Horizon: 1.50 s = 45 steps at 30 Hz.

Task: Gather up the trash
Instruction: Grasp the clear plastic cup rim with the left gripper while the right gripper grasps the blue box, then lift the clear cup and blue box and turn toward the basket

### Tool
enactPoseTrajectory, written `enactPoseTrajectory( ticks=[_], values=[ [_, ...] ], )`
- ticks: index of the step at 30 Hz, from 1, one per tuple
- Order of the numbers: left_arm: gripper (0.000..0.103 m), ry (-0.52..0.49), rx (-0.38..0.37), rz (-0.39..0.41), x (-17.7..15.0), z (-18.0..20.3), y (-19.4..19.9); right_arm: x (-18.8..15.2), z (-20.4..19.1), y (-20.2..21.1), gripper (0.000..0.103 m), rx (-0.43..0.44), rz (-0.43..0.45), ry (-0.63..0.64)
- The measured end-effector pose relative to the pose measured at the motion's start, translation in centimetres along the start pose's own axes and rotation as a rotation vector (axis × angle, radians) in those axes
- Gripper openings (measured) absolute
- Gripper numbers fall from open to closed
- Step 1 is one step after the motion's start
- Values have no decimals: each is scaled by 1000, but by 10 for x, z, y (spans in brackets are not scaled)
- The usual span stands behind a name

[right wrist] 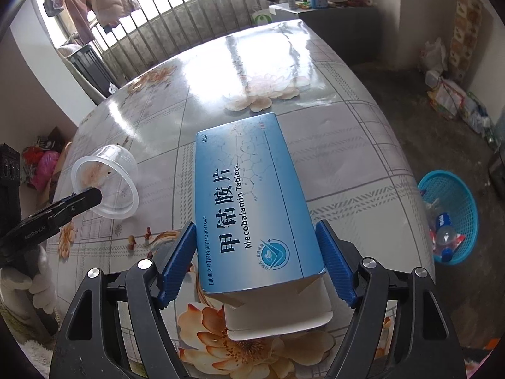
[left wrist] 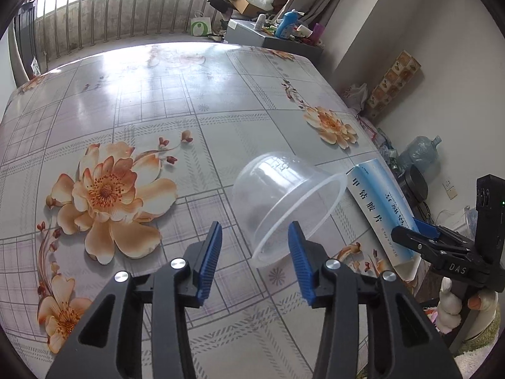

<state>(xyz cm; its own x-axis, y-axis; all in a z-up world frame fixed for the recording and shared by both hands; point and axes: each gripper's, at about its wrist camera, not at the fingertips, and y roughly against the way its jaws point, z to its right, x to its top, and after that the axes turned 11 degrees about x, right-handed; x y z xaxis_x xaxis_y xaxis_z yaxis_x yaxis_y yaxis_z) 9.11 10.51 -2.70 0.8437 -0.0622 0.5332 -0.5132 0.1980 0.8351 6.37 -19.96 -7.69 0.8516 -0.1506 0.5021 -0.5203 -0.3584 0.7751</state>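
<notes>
A clear plastic cup (left wrist: 284,202) lies on its side on the flowered tablecloth (left wrist: 151,104), mouth towards me. My left gripper (left wrist: 256,225) stands open at the cup's rim; the right pad (left wrist: 298,252) overlaps the rim's edge and the left pad is apart from it. To the cup's right, a blue medicine box (right wrist: 249,195) with its near flap open rests at the table's right edge. Both pads of my right gripper (right wrist: 255,223) lie against the box's long sides. In the right wrist view, the cup (right wrist: 107,186) and the left gripper's finger (right wrist: 85,200) appear at the left.
A blue plastic basket (right wrist: 464,202) holding bottles and wrappers stands on the floor right of the table. A water jug (left wrist: 419,151) and bags line the right wall. A low cabinet (left wrist: 249,33) with bottles sits beyond the far table edge. White-gloved hands (right wrist: 31,284) hold the grippers.
</notes>
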Motion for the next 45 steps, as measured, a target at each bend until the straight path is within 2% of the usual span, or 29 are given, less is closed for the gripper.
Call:
enactPoseTrajectory(
  ticks=[8, 12, 14, 21, 28, 35, 40, 45],
  values=[
    [41, 27, 59, 15, 8, 16, -15, 1, 8, -5, 74, 70, 10, -49],
    [19, 6, 97, 10, 12, 26, -19, 1, 10, -5, 74, 89, 13, -49],
    [12, -4, 108, 13, 13, 30, -19, 0, 8, -4, 75, 88, 14, -35],
    [5, -27, 158, 25, 12, 42, -17, -5, 9, -3, 75, 95, 16, -12],
    [5, -69, 178, 47, 16, 56, -12, -9, 11, 2, 71, 94, 22, 6],
    [5, -126, 205, 50, 17, 75, -15, -9, 20, 7, 72, 99, 33, -24],
    [5, -163, 230, 66, 17, 84, -17, -10, 16, 6, 75, 79, 0, -1],
    [5, -174, 222, 55, 15, 86, -19, -6, 10, 1, 75, 50, -28, 35]
  ],
)
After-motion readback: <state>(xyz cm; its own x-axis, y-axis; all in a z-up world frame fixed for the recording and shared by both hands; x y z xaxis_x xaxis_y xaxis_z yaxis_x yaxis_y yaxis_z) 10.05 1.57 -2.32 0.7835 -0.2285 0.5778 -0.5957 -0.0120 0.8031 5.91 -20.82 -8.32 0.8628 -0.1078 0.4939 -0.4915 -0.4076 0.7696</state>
